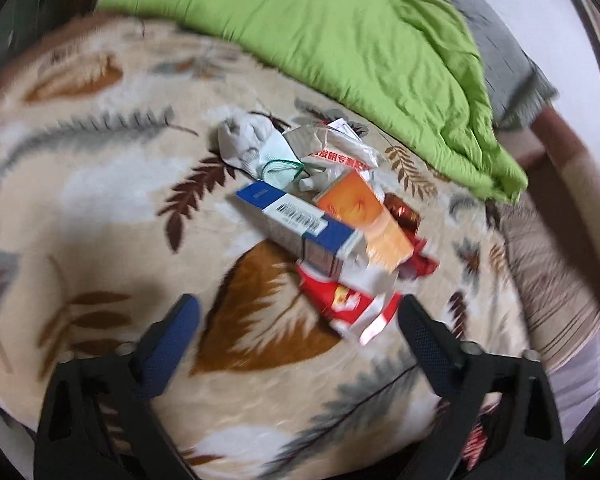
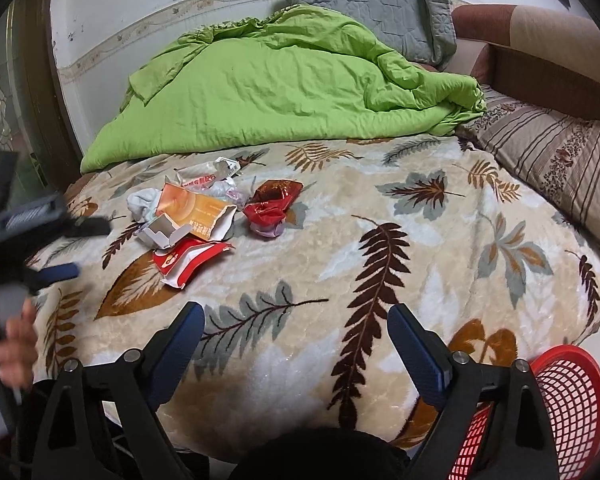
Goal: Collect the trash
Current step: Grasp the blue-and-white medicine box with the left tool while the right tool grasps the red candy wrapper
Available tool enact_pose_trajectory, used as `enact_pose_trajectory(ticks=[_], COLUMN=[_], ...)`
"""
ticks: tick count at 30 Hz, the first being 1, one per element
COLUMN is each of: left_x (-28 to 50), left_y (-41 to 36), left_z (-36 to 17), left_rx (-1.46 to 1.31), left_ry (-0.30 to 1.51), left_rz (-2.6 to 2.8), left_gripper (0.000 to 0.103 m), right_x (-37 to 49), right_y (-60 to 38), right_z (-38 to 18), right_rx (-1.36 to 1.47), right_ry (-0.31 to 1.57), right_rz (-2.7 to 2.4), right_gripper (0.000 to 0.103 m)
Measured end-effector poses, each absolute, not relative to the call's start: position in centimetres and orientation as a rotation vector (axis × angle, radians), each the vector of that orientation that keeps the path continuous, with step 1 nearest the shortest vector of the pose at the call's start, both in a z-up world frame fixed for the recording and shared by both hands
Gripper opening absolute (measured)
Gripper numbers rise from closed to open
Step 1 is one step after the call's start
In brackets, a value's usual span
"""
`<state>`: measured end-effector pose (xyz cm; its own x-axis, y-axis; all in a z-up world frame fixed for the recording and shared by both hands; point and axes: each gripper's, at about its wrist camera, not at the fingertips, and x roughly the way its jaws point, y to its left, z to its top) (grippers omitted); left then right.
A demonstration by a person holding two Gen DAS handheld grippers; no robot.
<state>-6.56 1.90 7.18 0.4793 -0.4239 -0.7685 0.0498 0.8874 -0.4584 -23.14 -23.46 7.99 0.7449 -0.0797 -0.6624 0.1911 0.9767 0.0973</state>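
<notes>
A pile of trash lies on the leaf-patterned blanket (image 1: 100, 208): a blue and white box (image 1: 300, 224), an orange box (image 1: 364, 216), a red and white wrapper (image 1: 348, 304), a dark red foil wrapper (image 1: 404, 216), a crumpled plastic bag (image 1: 332, 144) and white tissue (image 1: 240, 136). My left gripper (image 1: 298, 320) is open and empty, just short of the red and white wrapper. My right gripper (image 2: 296, 328) is open and empty over bare blanket, right of the pile. From there I see the orange box (image 2: 192, 208), the red and white wrapper (image 2: 184, 260) and the foil wrapper (image 2: 272, 204).
A green quilt (image 2: 280, 88) is bunched at the back of the bed, with a grey pillow (image 2: 372, 8) behind it and a striped pillow (image 2: 552, 160) at right. A red mesh basket (image 2: 560, 412) stands at the lower right. The left gripper (image 2: 32, 236) and hand show at far left.
</notes>
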Motion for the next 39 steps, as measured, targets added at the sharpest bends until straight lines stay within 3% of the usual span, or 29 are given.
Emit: enact_pose_trajectory(ticks=[2,6,11,16,20,23,28,39], left_x=[-4.6,-1.7,0.8,2.1,2.1,1.6,0.3,-1.7], left_y=[1.7,1.6,1.2,0.0,0.1,0.8,2.0,4.0], left_z=[6.6,5.5,3.7,2.4,2.1,2.2,3.2,4.2], left_rx=[-0.485,-0.596,-0.701,-0.675,-0.632,-0.606,-0.539,-0.430], left_ry=[1.098,1.158,1.233,1.271,1.261,1.249,1.202,1.156], left_rz=[-0.303,-0.264,-0.265,-0.267,-0.300,-0.347,-0.428,-0.483], left_gripper=[0.080,0.079,0.057,0.054,0.047,0.041,0.041,0.041], right_x=[-23.1,-23.1,-23.1,-22.7,-21.7,-19.5,-14.6,-5.4], right_y=[-23.5,-23.6,-23.8,-24.1,-24.9,-25.7,-26.7,-25.7], right_z=[8.0,8.0,7.9,7.9,8.1,8.2,7.6,4.8], right_rx=[0.169,0.176,0.190,0.214,0.264,0.307,0.392,0.368], right_ry=[0.716,0.714,0.712,0.729,0.734,0.766,0.832,0.912], right_rz=[-0.146,-0.136,-0.127,-0.110,-0.069,-0.027,0.029,0.005], right_gripper=[0.095,0.095,0.095,0.095,0.089,0.077,0.077,0.061])
